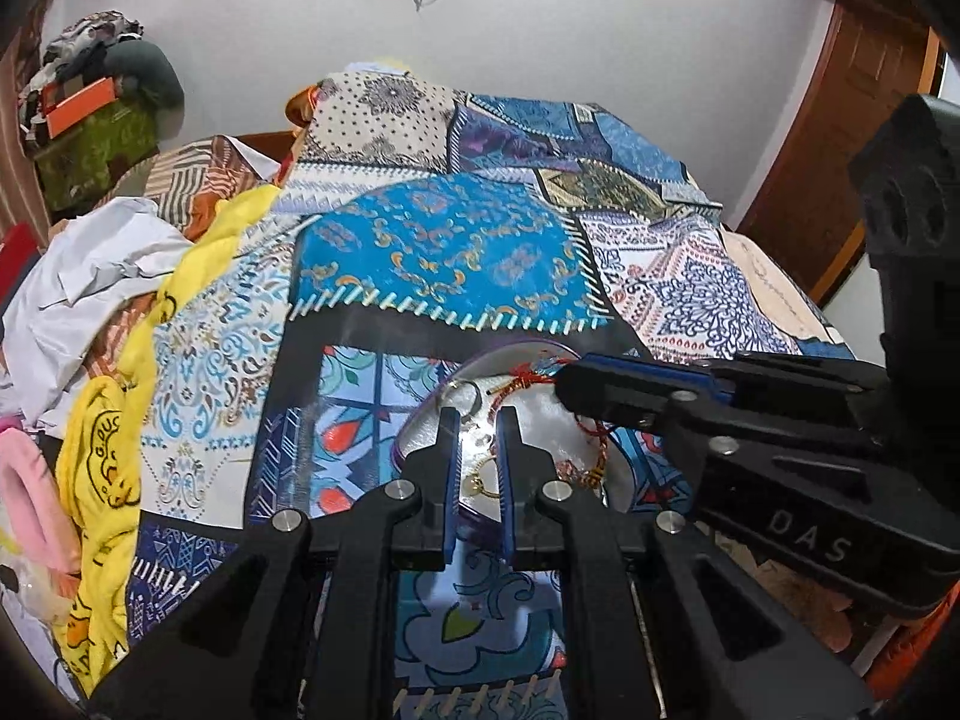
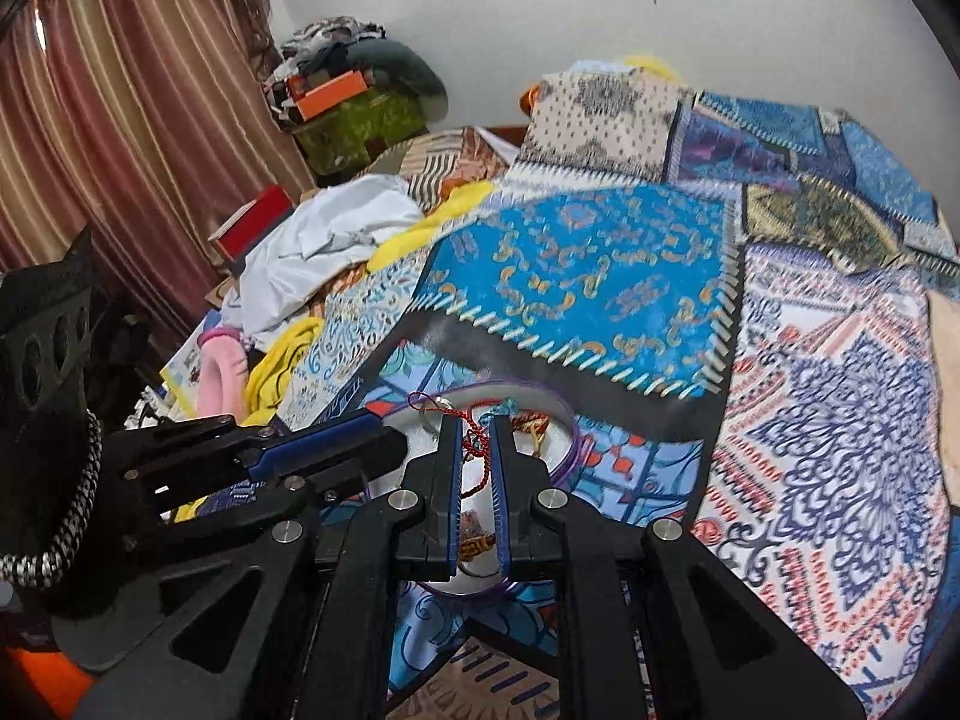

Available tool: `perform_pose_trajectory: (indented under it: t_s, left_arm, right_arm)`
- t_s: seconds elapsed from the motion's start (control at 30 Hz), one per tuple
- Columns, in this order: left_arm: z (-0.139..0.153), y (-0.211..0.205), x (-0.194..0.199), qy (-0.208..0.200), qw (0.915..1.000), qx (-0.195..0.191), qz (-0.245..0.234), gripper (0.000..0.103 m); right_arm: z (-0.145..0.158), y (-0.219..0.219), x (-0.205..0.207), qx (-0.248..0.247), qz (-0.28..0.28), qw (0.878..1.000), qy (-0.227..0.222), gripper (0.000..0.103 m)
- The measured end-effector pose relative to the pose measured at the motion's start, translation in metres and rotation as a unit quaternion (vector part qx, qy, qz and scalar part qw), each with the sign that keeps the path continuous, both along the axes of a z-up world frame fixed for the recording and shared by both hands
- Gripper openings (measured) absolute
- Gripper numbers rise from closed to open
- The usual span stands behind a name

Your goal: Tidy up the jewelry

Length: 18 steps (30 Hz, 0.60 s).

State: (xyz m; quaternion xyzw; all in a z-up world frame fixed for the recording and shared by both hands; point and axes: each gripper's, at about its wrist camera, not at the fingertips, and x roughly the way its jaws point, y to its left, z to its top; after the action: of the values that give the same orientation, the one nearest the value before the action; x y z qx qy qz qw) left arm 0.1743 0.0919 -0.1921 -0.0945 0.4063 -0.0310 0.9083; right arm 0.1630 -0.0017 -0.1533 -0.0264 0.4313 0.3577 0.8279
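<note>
While both tools hover low over the bed, the left gripper (image 1: 478, 420) sits nearest in its own view, its two blue-lined fingers a narrow gap apart with nothing clamped between them; a small gold ring (image 1: 477, 484) lies in the dish seen through that gap. Just beneath and ahead is the white dish (image 1: 543, 414), round with a purple rim, resting on the patchwork quilt (image 1: 444, 252). Inside the dish lie a silver ring (image 1: 467, 399), a red cord bracelet (image 1: 591, 429) draped along its right side, and a knot of red thread (image 1: 525, 381) near the far rim. The right gripper (image 2: 477, 423) reaches in from the right over the dish, its fingertips at the red thread. In the right wrist view its fingers stand a slim gap apart with the red cord running down between the pads; whether the pads actually pinch it I cannot tell. A brownish beaded piece (image 2: 474, 525) shows lower in that same gap, and an orange-gold braided piece (image 2: 534, 423) lies just right of the fingers.

Beyond the dish, the quilt spreads across the bed. To the left lie yellow printed cloth (image 1: 102, 468), pink fabric (image 1: 30, 498) and crumpled white cloth (image 1: 90, 276). Farther back stand a heap of clothes with an orange box (image 1: 78, 105), a striped curtain (image 2: 108, 120), and the white wall (image 1: 570, 18).
</note>
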Motion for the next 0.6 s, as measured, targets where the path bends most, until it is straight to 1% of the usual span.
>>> perform_pose_trajectory:
  t_s: [0.13,0.27,0.3,0.43,0.6]
  left_arm:
    - [0.001,0.001,0.0,0.0,1.0,0.0,0.001,0.009]
    - [0.004,0.006,-0.001,0.004,1.0,-0.008,0.005,0.009]
    - [0.005,0.007,-0.002,0.004,0.9999,-0.009,0.006,0.01]
    - [0.014,0.012,-0.008,-0.004,0.9998,-0.006,0.016,0.01]
    - [0.032,0.018,-0.017,-0.019,0.9993,-0.005,0.03,0.011]
  right_arm:
    - [-0.004,0.0,0.001,0.0,-0.001,1.0,0.013,0.008]
    - [-0.004,-0.003,0.006,0.009,-0.01,1.0,0.027,0.008]
    - [-0.004,-0.004,0.007,0.01,-0.013,0.999,0.031,0.01]
    - [-0.001,-0.008,0.008,0.015,-0.02,0.999,0.039,0.025]
    - [0.014,-0.011,0.0,0.012,-0.019,1.0,0.014,0.026]
